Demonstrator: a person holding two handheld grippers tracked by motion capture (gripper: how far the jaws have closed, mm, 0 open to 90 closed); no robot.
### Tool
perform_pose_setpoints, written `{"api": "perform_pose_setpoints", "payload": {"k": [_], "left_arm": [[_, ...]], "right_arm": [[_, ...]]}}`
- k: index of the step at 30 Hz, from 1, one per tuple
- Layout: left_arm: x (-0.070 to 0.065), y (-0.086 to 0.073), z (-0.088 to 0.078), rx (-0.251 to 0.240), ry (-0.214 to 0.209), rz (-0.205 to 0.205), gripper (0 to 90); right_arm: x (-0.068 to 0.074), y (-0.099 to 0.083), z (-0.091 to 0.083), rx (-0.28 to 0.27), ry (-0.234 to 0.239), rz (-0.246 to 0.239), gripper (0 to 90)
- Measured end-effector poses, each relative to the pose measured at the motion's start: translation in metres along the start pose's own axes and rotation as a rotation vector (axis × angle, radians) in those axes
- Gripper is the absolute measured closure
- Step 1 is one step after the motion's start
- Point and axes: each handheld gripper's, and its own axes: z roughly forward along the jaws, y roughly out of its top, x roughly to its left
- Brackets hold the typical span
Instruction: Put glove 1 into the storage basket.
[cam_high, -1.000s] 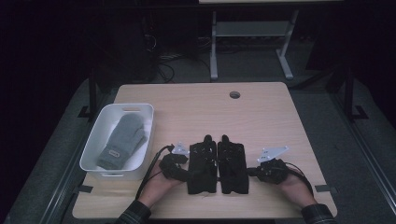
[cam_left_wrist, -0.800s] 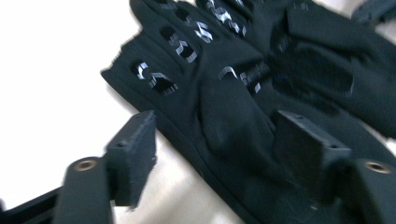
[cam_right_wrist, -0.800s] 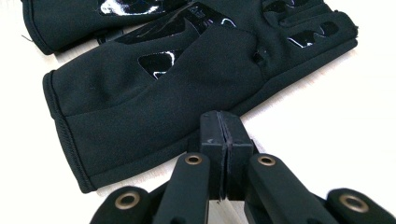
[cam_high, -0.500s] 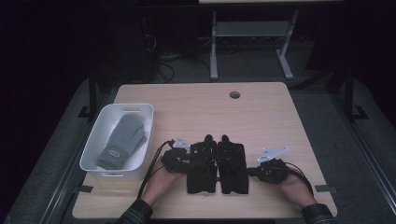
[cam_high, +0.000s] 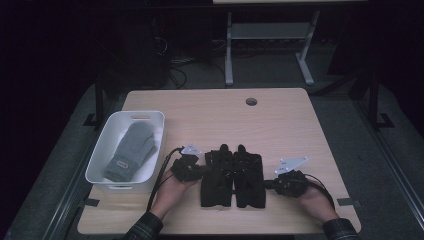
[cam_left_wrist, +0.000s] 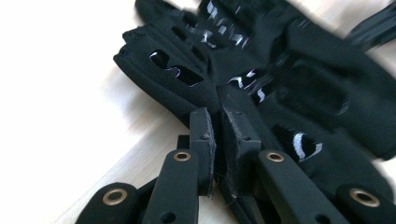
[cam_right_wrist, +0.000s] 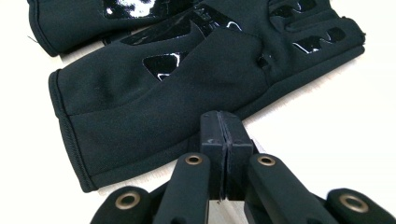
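Pinching the outer edge of the left black glove (cam_high: 217, 175) is the step I'm on: the left gripper (cam_left_wrist: 218, 122) has just been closing its fingers, and in the left gripper view a fold of the glove's fabric sits between the pads, which stand nearly together. I judge that grip seated, though how much cloth it has caught I cannot tell.

The right gripper (cam_right_wrist: 225, 122) is clenched too, its fingers (cam_right_wrist: 211, 135) pressed flat against each other at the edge of the right black glove (cam_high: 248, 175). In the right gripper view they meet just in front of the glove's hem; whether a sliver of cloth is trapped there I cannot tell.

Both gloves lie palm-up, side by side and touching, near my edge of the tabletop (cam_high: 280, 120), between my two hands. A white bin (cam_high: 150, 120) stands to the left with a grey mitten (cam_high: 131, 150) inside.

Next, I think, comes a lift of the left glove toward that bin. That calls for a slow rise first, to check that the fabric follows and does not drag its neighbour along.
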Motion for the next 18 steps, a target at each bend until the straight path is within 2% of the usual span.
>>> {"api": "perform_pose_setpoints", "payload": {"k": [4,8,18], "left_arm": [[-0.005,0.007,-0.007,-0.056,-0.038,-0.009,81.8],[-0.007,0.015,-0.009,-0.068,-0.065,-0.003,82.1],[-0.006,0.033,-0.012,-0.094,-0.084,0.006,82.5]], "right_arm": [[0.001,0.002,0.001,0.003,0.003,0.002,89.1],[0.003,0.004,0.004,0.002,0.001,-0.001,89.1],[0.008,0.016,0.015,-0.009,0.022,-0.015,89.8]]}}
